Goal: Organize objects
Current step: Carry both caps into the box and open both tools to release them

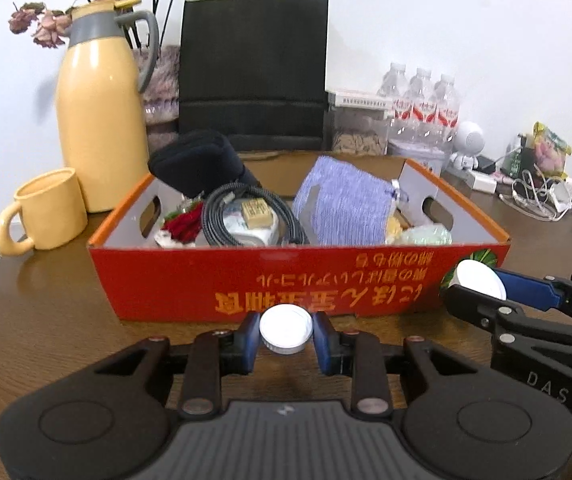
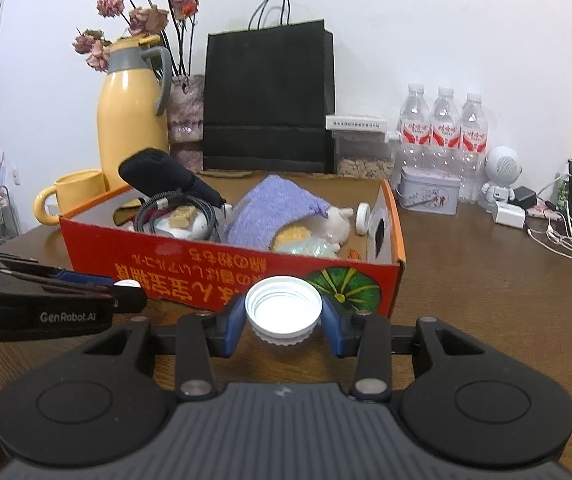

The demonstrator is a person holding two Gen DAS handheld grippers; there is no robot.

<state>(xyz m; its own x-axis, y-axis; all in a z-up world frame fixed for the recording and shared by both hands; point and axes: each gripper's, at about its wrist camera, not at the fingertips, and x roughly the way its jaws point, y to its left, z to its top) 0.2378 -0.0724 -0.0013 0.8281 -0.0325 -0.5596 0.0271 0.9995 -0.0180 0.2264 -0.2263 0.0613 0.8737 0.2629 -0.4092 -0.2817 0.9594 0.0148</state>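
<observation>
Before red box (image 1: 245, 276): two white caps, left gripper (image 1: 286, 334) and right gripper (image 2: 283, 316) each clamping one.

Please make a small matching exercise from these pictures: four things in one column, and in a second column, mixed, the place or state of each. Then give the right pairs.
1. thermos jug
2. purple cloth
3. black paper bag
4. small white cap

A. between the left gripper fingers
B. inside the red box
C. behind the box, against the wall
D. left of the box, beside the yellow mug

Pairs: 1-D, 2-B, 3-C, 4-A
</observation>
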